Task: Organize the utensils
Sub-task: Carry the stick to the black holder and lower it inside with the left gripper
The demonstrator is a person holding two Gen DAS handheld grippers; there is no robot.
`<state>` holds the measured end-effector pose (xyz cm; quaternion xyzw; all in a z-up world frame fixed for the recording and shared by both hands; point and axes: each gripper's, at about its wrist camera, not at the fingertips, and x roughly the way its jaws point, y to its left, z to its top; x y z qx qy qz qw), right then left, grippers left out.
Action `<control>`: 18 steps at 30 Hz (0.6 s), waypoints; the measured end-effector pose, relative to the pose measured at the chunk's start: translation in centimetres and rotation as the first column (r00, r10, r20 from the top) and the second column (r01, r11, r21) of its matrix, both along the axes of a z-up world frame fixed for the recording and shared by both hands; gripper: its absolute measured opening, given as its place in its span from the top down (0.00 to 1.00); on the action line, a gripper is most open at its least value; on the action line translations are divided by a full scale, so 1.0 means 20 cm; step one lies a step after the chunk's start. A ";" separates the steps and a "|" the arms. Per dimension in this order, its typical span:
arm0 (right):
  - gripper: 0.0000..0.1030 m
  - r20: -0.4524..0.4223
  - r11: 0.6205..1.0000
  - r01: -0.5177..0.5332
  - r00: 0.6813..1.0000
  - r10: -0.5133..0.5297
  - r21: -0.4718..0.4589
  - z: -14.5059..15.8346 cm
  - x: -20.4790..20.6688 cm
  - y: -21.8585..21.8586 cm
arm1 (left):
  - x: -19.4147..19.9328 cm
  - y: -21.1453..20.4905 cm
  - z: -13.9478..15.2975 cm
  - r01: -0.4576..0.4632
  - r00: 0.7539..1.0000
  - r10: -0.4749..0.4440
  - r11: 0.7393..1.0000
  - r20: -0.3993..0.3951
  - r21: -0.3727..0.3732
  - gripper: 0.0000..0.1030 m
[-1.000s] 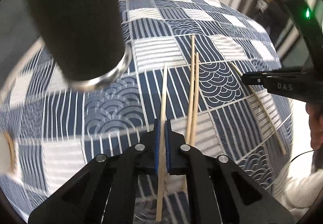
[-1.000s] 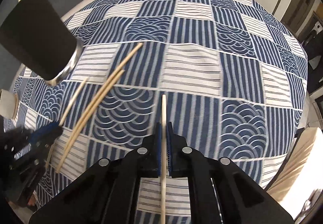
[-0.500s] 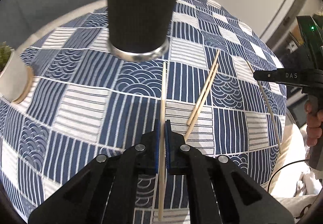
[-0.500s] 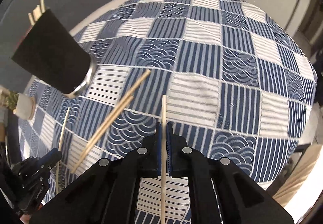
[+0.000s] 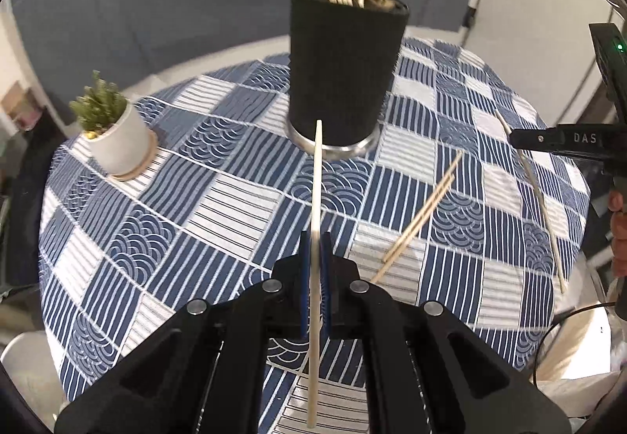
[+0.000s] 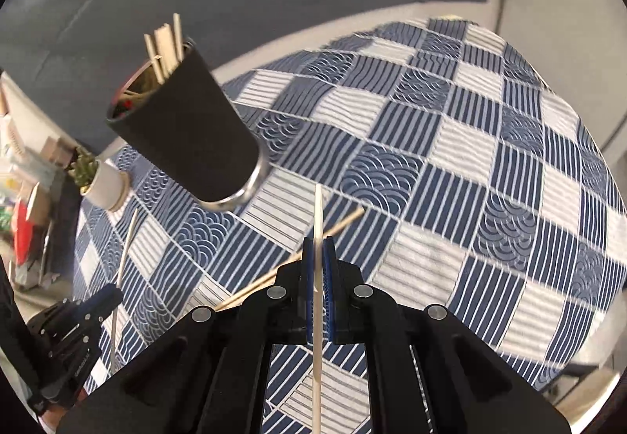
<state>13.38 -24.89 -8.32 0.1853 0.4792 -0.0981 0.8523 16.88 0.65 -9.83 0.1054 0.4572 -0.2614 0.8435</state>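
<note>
Both grippers (image 5: pixel 314 257) (image 6: pixel 318 257) raised, each clamping chopstick (image 5: pixel 316 199) (image 6: pixel 318 222) — holder (image 5: pixel 345 73) contains perhaps six.

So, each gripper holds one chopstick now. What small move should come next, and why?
Probably lift the left gripper so its chopstick tips over the black holder rim: the tip sits low near the base, and other sticks already stand inside.
</note>
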 end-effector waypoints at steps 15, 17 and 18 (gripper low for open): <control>0.95 0.166 0.972 -0.232 0.958 0.233 -0.027 0.23 0.08 -0.08 | -0.24 -0.09 0.21 -0.214 0.963 0.221 0.975 0.151 -0.066 0.95; 0.96 0.182 0.967 -0.252 0.950 0.254 -0.038 0.28 0.10 -0.07 | -0.24 -0.09 0.24 -0.227 0.960 0.235 0.971 0.149 -0.069 0.95; 0.96 0.189 0.965 -0.258 0.947 0.260 -0.038 0.29 0.11 -0.07 | -0.23 -0.10 0.25 -0.232 0.959 0.240 0.970 0.150 -0.070 0.95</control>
